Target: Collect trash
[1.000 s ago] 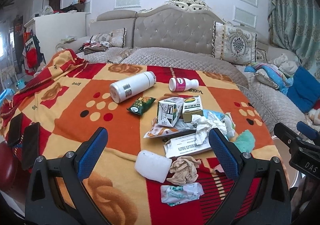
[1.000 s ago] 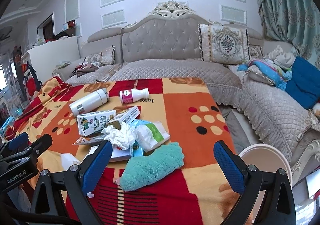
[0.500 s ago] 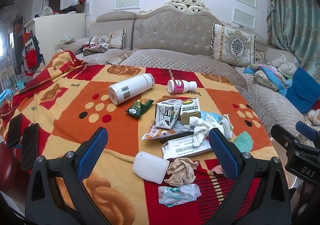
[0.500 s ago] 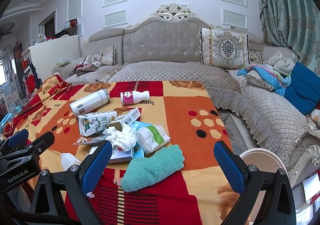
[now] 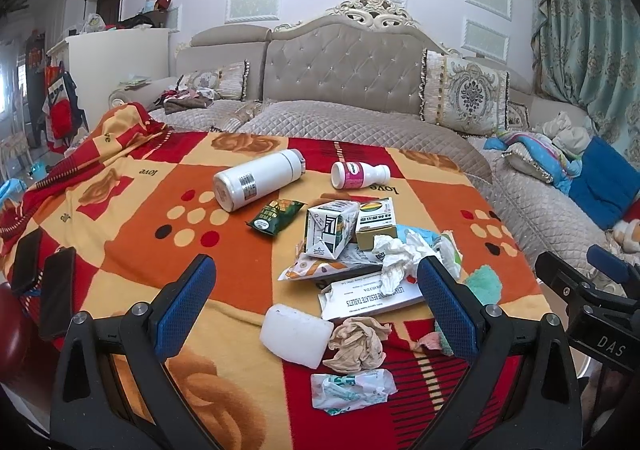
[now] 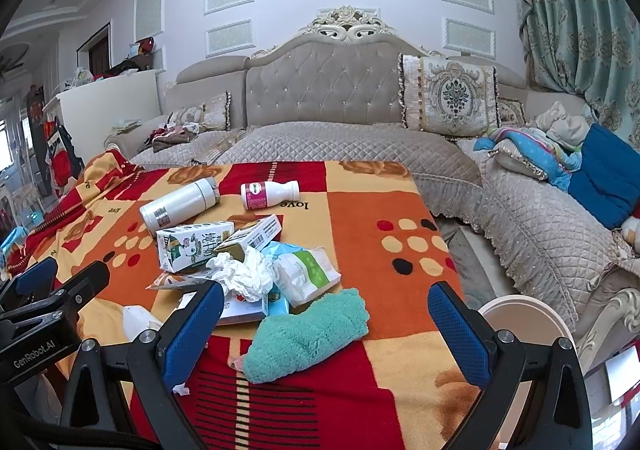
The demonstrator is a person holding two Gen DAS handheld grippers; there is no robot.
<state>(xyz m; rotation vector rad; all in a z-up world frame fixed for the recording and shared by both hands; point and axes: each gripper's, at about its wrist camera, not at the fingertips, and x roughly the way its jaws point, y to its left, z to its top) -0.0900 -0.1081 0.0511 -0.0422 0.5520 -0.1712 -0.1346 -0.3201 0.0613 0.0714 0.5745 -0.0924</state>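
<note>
While held above the blanket (image 5: 132, 218) in the left wrist view, left gripper (image 5: 316, 306) spread wide, empty; trash pile (image 5: 352, 250) just ahead, white block (image 5: 296, 334) nearest. From the right wrist: right gripper (image 6: 320, 326) likewise spread, empty, teal cloth (image 6: 308, 334) between its fingers, bin (image 6: 524, 318) at right.

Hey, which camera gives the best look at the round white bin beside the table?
The right wrist view. The white bin sits low at right, just past the blanket's edge, with its rim and opening visible behind the right gripper. In the left wrist view only a sliver shows at the right edge, hidden behind the other gripper's body.
</note>
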